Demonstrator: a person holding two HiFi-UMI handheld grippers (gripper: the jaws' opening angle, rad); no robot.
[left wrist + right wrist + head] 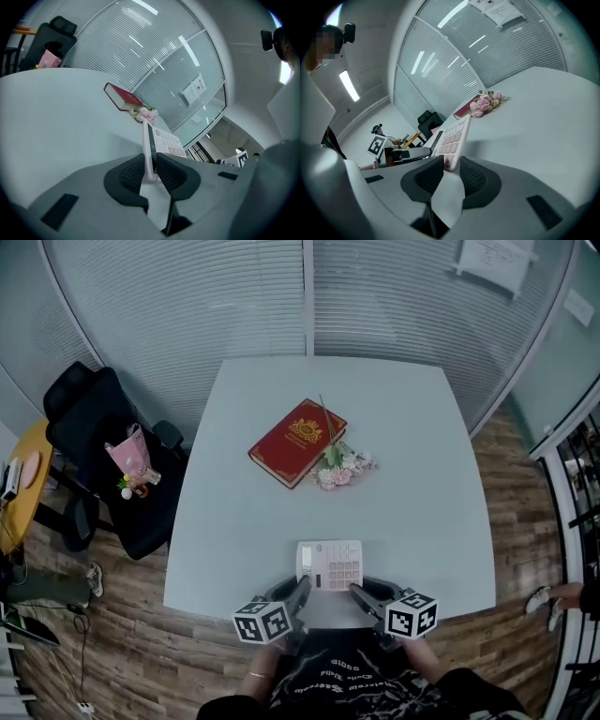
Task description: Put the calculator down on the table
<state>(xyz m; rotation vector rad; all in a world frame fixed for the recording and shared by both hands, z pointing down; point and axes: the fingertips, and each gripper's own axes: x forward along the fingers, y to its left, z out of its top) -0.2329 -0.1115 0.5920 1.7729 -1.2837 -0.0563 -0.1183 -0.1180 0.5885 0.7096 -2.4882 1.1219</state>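
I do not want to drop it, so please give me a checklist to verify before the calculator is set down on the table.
1. Pads of the left gripper clamp the calculator: ok.
2. Pads of the right gripper clamp its opposite side: ok.
3. Keys face upward: ok.
4. White table bare around the calculator: ok.
5. Red book and pink flowers lie far beyond it: ok.
6. Calculator touching the tabletop: cannot tell.

— What do you count from your end?
— I count one table (403, 418), and on it one calculator (329, 564), one red book (297, 442) and one bunch of pink flowers (341, 468).
— Anything else?
— Two tools: left gripper (302, 587), right gripper (359, 592). I also see one black chair (89, 418) and one pink bag (130, 457).
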